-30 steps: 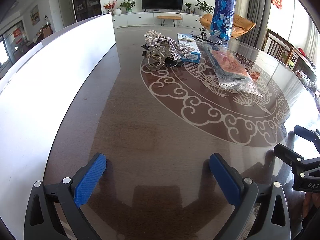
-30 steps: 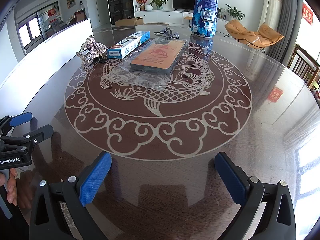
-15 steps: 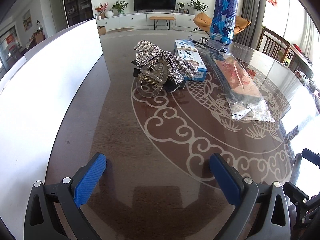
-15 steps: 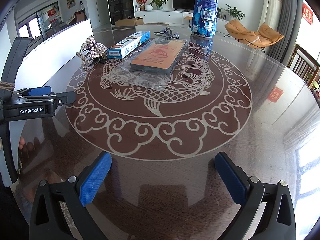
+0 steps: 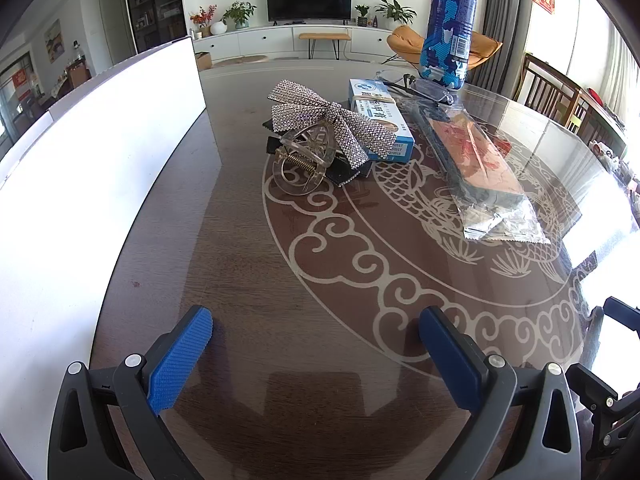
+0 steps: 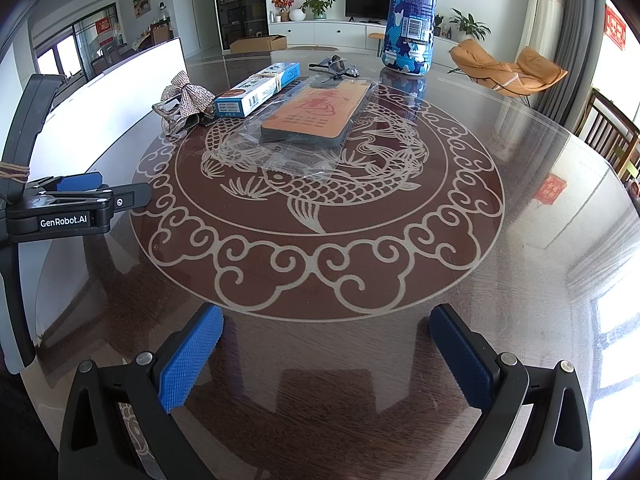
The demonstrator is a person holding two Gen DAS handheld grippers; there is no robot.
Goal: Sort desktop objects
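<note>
Ahead of the left tongs (image 5: 316,356), released and empty, a bow hair clip (image 5: 320,136) lies on the table (image 5: 248,280), touching a blue box (image 5: 380,120); likely light, stiff, brittle, best pinched across its clear claw, which points back toward the tongs. Right tongs (image 6: 326,354) gape, empty.

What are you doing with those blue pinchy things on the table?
A person holds two grippers over the table to sort the things on it. The left gripper and right gripper are both open and hold nothing. Ahead of the left one lie a sparkly bow hair clip, a blue box, a bagged phone case, glasses and a blue bottle.
</note>
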